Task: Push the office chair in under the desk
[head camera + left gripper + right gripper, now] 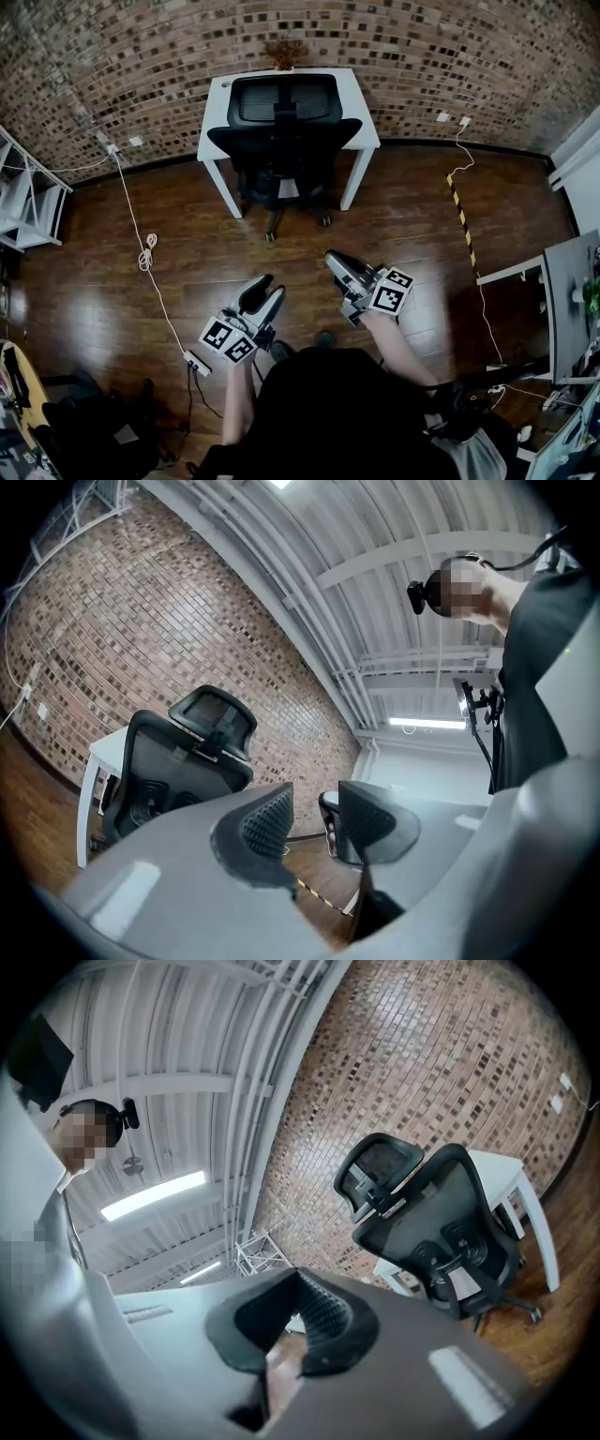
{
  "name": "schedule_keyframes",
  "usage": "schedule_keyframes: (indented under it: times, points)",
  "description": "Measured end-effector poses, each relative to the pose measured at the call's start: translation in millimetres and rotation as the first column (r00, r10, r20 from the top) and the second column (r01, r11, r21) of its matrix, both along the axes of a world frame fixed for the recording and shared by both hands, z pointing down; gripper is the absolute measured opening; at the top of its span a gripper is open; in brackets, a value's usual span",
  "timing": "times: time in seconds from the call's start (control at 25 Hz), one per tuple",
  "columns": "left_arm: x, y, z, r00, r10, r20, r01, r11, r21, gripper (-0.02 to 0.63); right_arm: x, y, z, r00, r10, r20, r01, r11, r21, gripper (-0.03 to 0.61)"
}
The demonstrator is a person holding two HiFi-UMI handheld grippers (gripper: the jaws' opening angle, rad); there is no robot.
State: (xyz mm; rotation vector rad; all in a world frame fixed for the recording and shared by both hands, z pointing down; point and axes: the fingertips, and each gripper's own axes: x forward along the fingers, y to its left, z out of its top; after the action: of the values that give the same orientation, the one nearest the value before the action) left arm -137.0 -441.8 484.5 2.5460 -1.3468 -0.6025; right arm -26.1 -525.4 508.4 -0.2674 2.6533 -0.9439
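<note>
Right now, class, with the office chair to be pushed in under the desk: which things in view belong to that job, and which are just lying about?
Belong to the job:
office chair
desk
left gripper
right gripper

Just lying about:
white cable on the floor
power strip
striped floor strip
white shelf
dried plant on the desk

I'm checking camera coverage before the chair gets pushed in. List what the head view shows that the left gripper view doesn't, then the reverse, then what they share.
Only the head view: the brown dried plant at the desk's back edge, and the white power strip on the dark wooden floor.

Only the left gripper view: the white beamed ceiling and a lit strip light.

Both: the black mesh-backed office chair, the white rectangular desk, the brown brick wall and the yellow-and-black striped floor tape.
</note>
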Motion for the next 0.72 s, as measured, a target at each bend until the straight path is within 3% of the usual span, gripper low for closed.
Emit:
schedule_keyframes:
  times: [0.72]
  points:
    - [8.8, 7.3, 1.8, 1.0, -0.005, 0.006, 0.005, 1.0, -0.017, 0.245, 5.1, 18.1, -11.1, 1.0, -0.012, -0.007, 0.012, 0.998, 0.058, 0.0]
